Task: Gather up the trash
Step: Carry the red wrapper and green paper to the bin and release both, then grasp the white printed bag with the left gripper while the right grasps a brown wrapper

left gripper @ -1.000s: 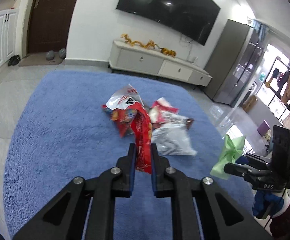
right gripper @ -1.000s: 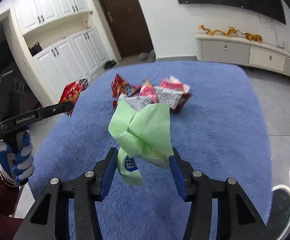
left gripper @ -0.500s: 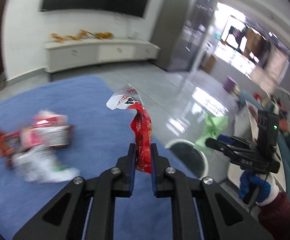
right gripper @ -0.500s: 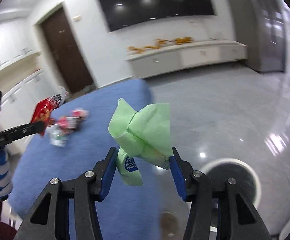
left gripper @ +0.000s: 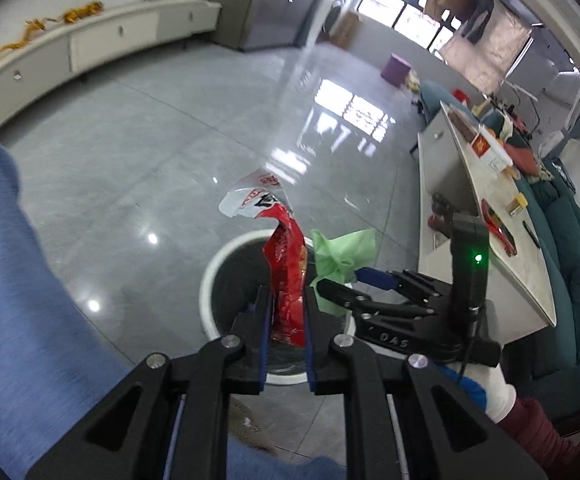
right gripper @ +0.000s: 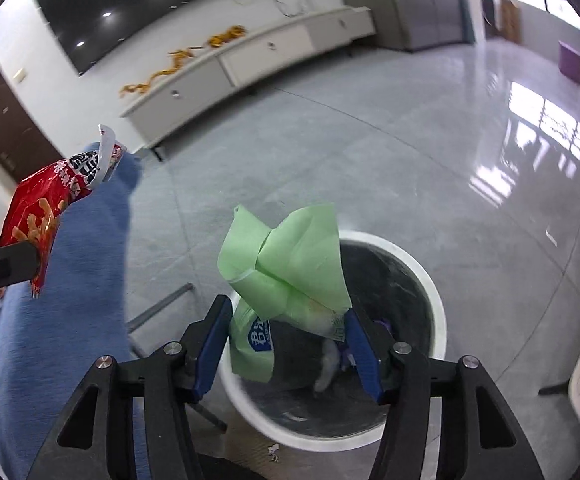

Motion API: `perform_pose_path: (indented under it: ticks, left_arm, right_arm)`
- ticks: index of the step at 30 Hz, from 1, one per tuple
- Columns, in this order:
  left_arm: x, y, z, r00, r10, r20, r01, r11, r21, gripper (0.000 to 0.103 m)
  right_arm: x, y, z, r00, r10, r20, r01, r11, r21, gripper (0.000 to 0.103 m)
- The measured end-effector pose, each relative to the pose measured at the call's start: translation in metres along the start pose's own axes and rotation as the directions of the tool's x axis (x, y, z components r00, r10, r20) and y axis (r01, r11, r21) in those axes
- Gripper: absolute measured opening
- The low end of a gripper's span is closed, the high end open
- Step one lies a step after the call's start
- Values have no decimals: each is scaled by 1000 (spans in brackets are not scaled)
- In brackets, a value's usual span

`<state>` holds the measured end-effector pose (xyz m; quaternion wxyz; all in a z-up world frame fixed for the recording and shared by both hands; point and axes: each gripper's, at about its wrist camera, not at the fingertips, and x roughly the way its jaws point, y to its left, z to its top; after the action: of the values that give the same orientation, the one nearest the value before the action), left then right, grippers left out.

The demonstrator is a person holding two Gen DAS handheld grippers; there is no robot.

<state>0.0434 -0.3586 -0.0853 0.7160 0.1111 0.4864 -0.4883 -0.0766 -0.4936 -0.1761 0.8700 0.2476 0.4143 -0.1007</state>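
In the left wrist view, we are holding our left gripper (left gripper: 286, 312) over the white-rimmed trash bin (left gripper: 214, 264), its jaws pressed nearly together on a red snack wrapper (left gripper: 288, 268) that is standing up above the bin's dark mouth. Just right of the bin, our right gripper (left gripper: 339, 282) is carrying a green tissue packet (left gripper: 339, 254) at the rim. Left of the bin, the blue rug (left gripper: 18, 280) is ending in a soft edge; beyond the bin, the glossy grey floor (left gripper: 194, 120) is lying open as far as the low white cabinet (left gripper: 90, 44).

In the right wrist view, our right gripper (right gripper: 286, 332) is opening, with the green tissue packet (right gripper: 290, 264) still sitting between its blue pads directly above the trash bin (right gripper: 429, 280). Left of the bin, our left gripper's finger (right gripper: 4, 268) is pinching the red snack wrapper (right gripper: 38, 212) over the blue rug (right gripper: 70, 300). Behind the bin, bare floor (right gripper: 389, 140) is stretching away.
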Motion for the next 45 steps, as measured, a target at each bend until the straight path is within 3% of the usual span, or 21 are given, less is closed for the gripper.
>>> perform_pose_path:
  ticks: [5,7,8,9,12,15,29,32,38,45]
  left_arm:
    - [46,-13,12,996,-39,-83,38,999,-17,17]
    - [56,-13,13,994,-47,-100,45,999,-24,41]
    - [58,-14,13,994,-47,-95,45,998,-33,66]
    - [58,-16,14,996,-47,-78,44,998,-40,72]
    - [55,-11,14,995,-71,-67,67,996,-58,72]
    - [46,-13,16,999,-40,-36,38,998,-56,72]
    - [-73,3,-16,989,-9,151,27,993,-115,72]
    - [-101,13,-29,983,7,185,18,991,-133,72]
    - [-143,31,-50,965,52,255,-8,986,-169,73]
    - [-187,50,-73,920,101,378,-13,973,-229,73]
  right_arm:
    - [17,-28,-11,999,-25,-39,27,997,69,64]
    - [21,-35,-14,998,-31,-51,35,995,88,66]
    - [22,-33,-16,998,-33,-55,38,995,94,66]
    - [22,-36,-19,998,-36,-59,42,994,99,66]
    - [20,-41,-25,997,-45,-65,52,993,109,67]
    - [11,-42,-26,997,-48,-55,54,992,114,67]
    - [-36,-3,-4,997,-70,28,69,997,43,71]
    - [-37,7,2,997,-74,33,73,997,37,78]
    - [-47,20,10,994,-91,59,88,995,47,84]
    - [-85,51,19,991,-54,125,57,998,-27,84]
